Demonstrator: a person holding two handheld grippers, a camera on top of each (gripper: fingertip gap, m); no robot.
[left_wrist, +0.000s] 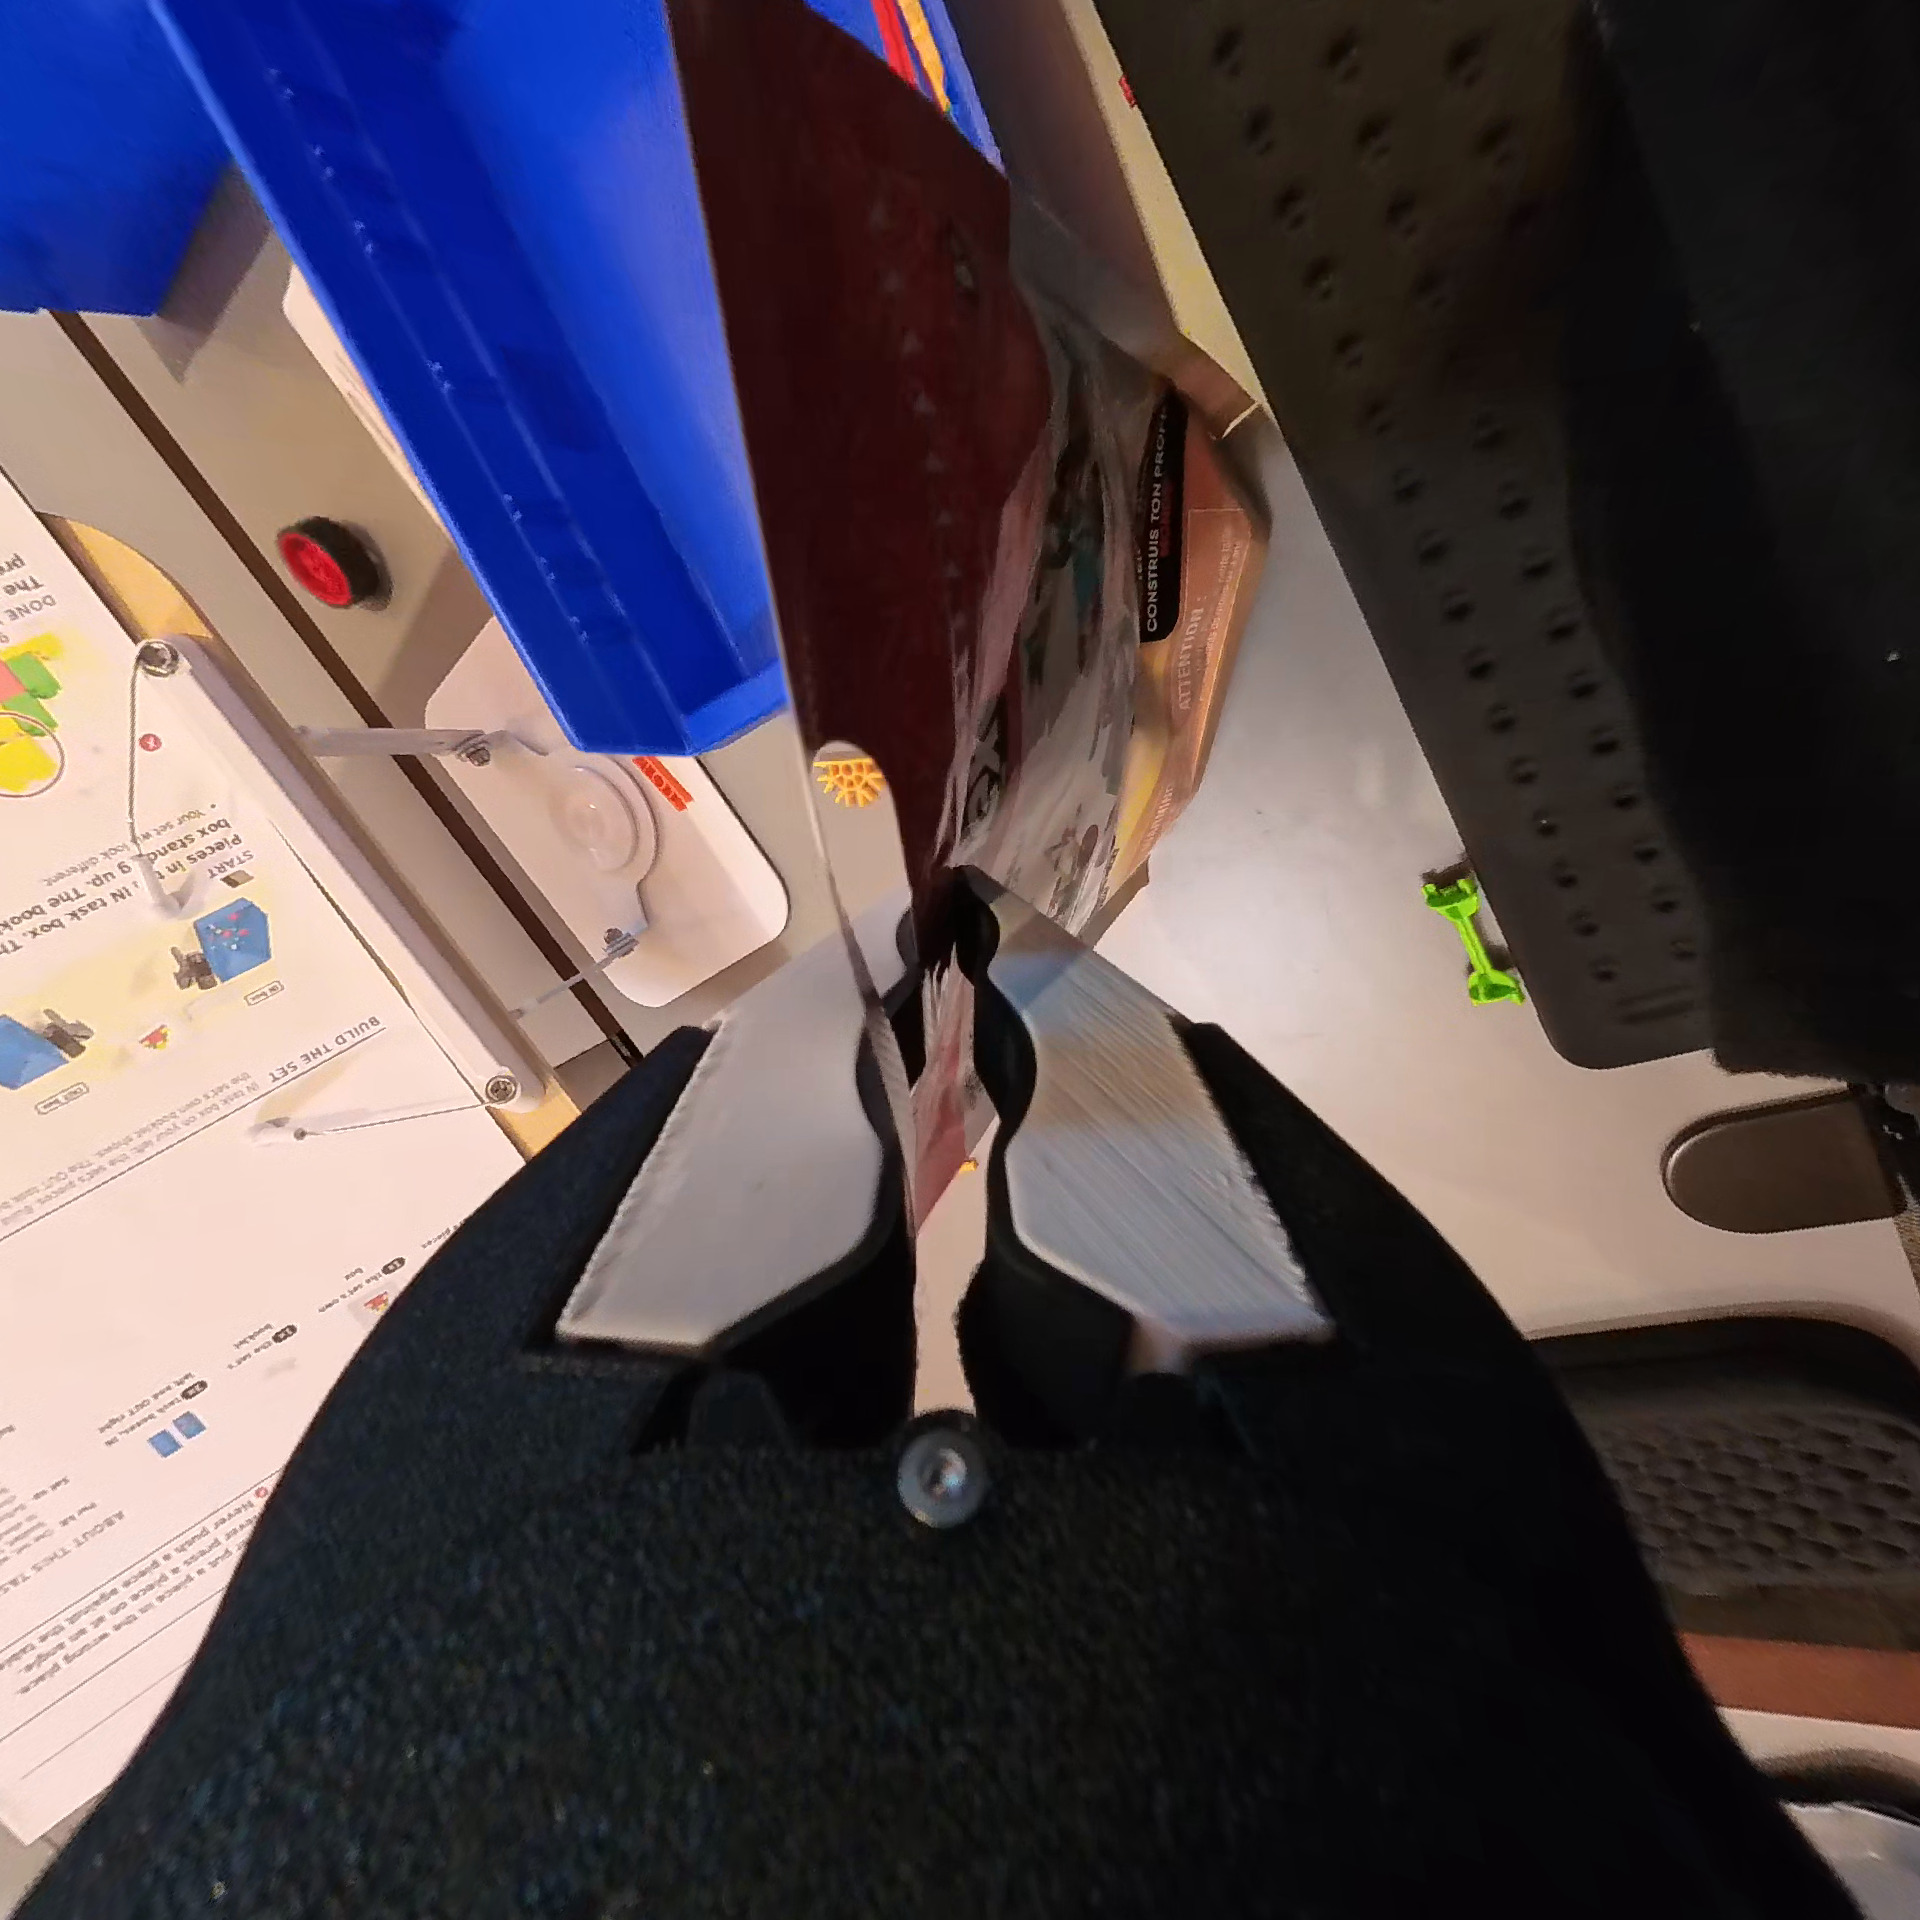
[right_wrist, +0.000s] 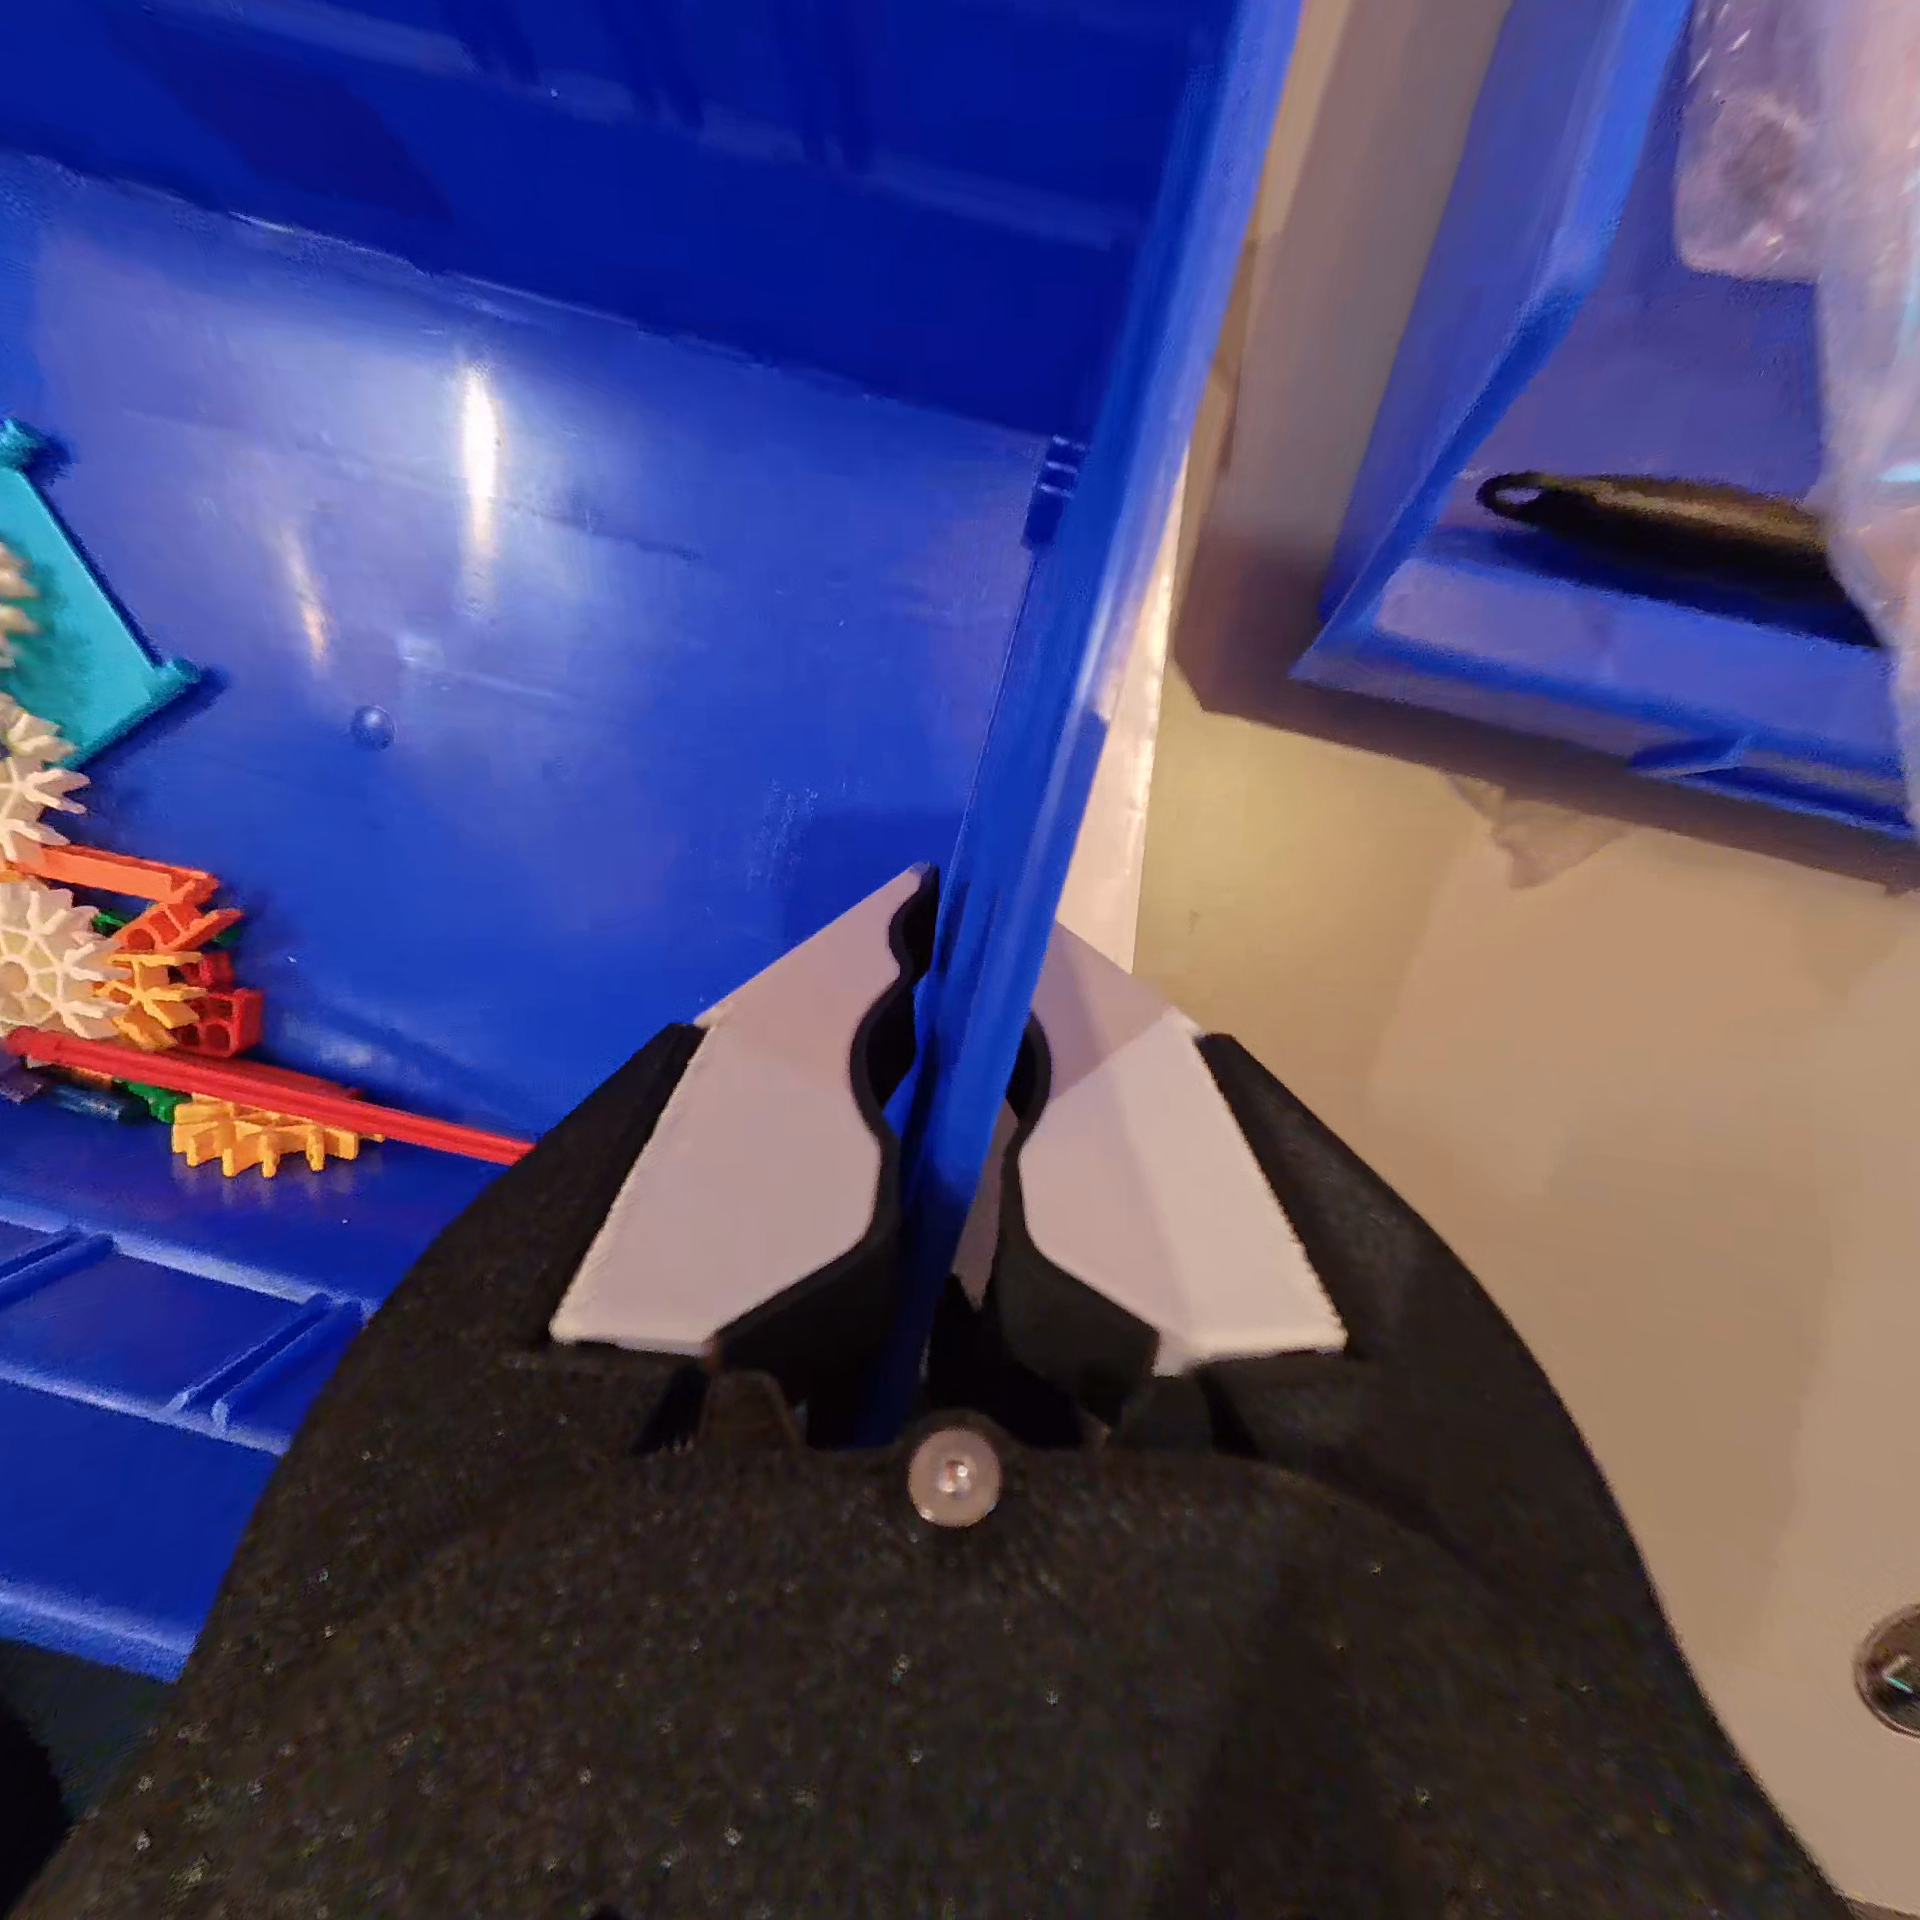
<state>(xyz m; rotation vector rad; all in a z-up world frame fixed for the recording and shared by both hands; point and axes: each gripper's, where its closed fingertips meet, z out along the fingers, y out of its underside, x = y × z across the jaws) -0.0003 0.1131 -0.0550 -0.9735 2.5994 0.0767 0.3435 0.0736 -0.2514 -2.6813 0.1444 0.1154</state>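
My left gripper is shut on the edge of a thin printed booklet with a dark red cover, held edge-on and reaching up beside a blue bin. My right gripper is shut on the side wall of a large blue bin. Inside that bin, at the left, lie several plastic construction pieces: white, orange and yellow connectors, a red rod and a teal panel.
A yellow connector, a red-and-black wheel and a green rod piece lie on the white table. A printed instruction sheet lies at left, a black chair at right. A second blue bin holds a black object and clear plastic. The left gripper's tips are roughly 40 centimeters from the right gripper's.
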